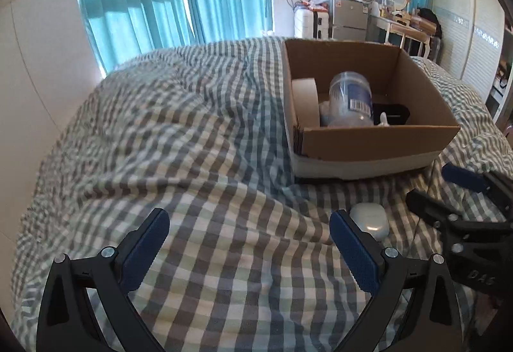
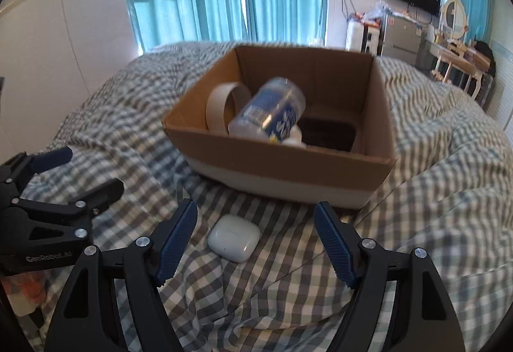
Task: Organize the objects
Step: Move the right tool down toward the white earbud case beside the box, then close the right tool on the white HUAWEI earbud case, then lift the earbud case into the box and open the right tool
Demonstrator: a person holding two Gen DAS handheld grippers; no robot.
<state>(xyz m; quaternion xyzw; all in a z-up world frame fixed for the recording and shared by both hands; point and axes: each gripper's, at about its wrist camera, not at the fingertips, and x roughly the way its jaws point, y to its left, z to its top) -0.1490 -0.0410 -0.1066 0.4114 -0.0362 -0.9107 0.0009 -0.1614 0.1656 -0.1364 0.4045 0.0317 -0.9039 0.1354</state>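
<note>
Right wrist view: right gripper (image 2: 256,233) spread wide above white case (image 2: 233,237), pads clear of it, case lying on checked bed (image 2: 128,134) just before box (image 2: 288,172) near the bed's middle. Left gripper (image 1: 250,243) likewise spread, empty, over bare cover. Inside box: tape roll (image 2: 224,108), bottle (image 2: 269,114) tilted, dark item.

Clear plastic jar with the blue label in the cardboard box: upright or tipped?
Tipped. The clear plastic jar with the blue label leans at a slant inside the brown cardboard box, against a roll of tan tape.
</note>
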